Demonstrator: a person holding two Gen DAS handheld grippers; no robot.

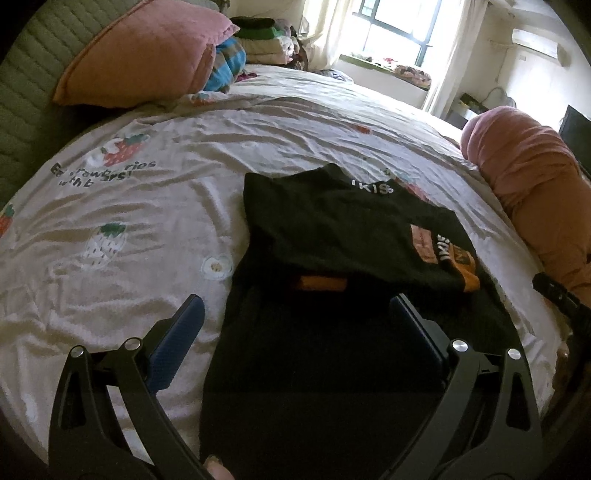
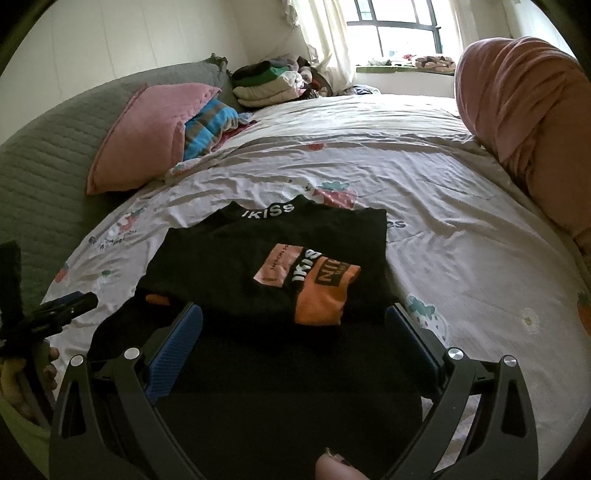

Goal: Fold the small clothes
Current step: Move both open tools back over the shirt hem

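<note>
Left gripper (image 1: 295, 325): fingers spread wide, blue pads (image 1: 177, 343) visible, nothing clamped. It is held low over the near hem of the black garment (image 1: 332, 229); its left finger sits over the bedsheet (image 1: 147, 206), its right finger over black fabric. Contact with the cloth cannot be told.

Right gripper (image 2: 293, 332): fingers also wide apart, nothing between them but the cloth underneath. Both pads (image 2: 177, 347) are seen over the garment's near edge. The left gripper is caught at 9 o'clock in the right wrist view; the right gripper at 3 o'clock in the left wrist view.

The black garment is laid on the bedsheet just ahead of both grippers, toward 12 o'clock, partly folded: a sleeve with pink and orange patches (image 2: 314, 284) is turned in over the body. White "iKISS" lettering (image 2: 267, 212) is seen at the collar on the far edge.

Farther out, a pink pillow (image 2: 147, 136) at 10 o'clock and a striped blue cloth (image 2: 207, 125) beside it. A rolled pink blanket (image 2: 524, 122) at 2 o'clock. A stack of folded clothes (image 2: 273, 85) at 12 o'clock, with the window (image 2: 399, 33) behind.
</note>
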